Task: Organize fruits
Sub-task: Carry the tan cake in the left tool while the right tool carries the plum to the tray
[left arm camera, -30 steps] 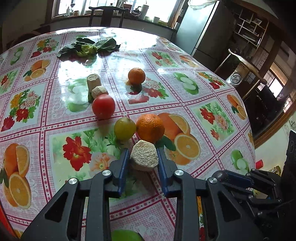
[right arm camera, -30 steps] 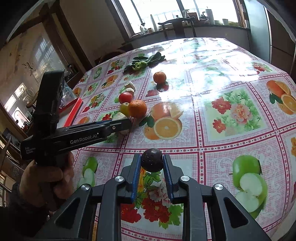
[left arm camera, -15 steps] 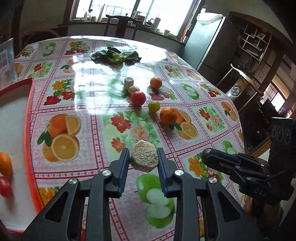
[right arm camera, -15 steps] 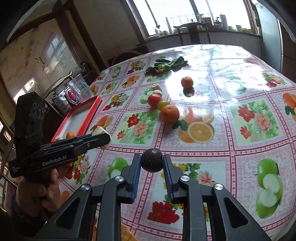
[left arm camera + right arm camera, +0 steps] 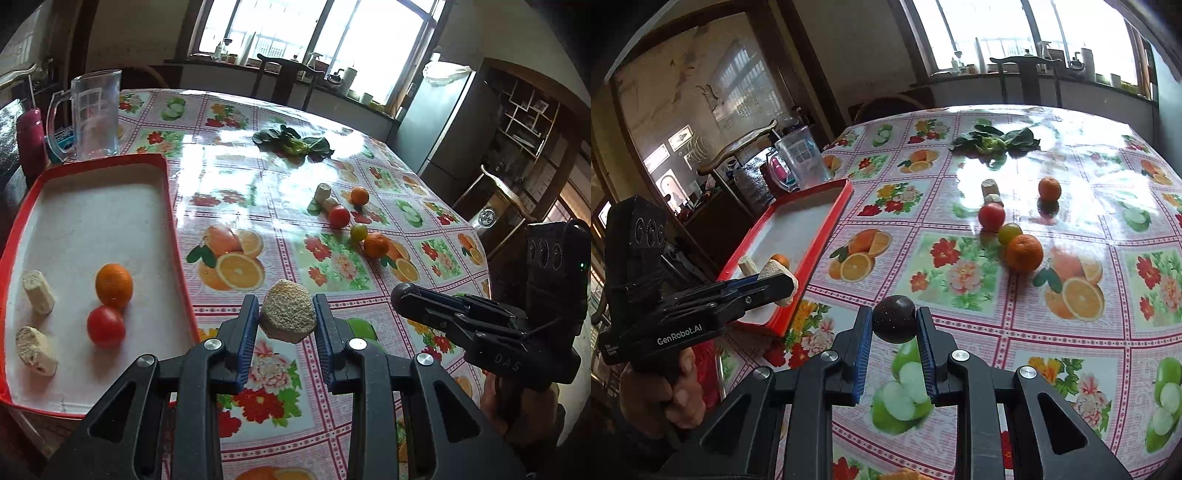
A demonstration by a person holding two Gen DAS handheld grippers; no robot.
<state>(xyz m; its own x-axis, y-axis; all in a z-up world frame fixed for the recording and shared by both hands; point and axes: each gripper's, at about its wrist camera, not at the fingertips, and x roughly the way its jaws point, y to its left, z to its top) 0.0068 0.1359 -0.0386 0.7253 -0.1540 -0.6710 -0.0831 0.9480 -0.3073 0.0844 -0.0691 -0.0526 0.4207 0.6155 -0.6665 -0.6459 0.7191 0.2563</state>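
My left gripper (image 5: 287, 316) is shut on a rough beige chunk (image 5: 288, 315), held above the tablecloth just right of the red tray (image 5: 177, 229). Inside the tray lie an orange (image 5: 113, 285), a tomato (image 5: 105, 326) and two pale corn-like pieces (image 5: 38, 297). My right gripper (image 5: 894, 325) is shut on a dark purple round fruit (image 5: 894, 323) above the table's near part. Farther out on the table sit a large orange (image 5: 1024, 252), a green-yellow fruit (image 5: 1009, 232), a tomato (image 5: 991, 216), a small orange (image 5: 1049, 188) and two pale pieces (image 5: 989, 187).
A glass jug (image 5: 96, 114) and a red bottle (image 5: 30, 140) stand behind the tray. Leafy greens (image 5: 293, 142) lie at the far middle of the table. A chair (image 5: 284, 85) and a windowsill with bottles sit beyond; a fridge (image 5: 439, 122) is at right.
Both grippers have swung left with their loads still gripped. The red tray has come fully into the left wrist view, and the loose fruit cluster now lies farther away to the right.
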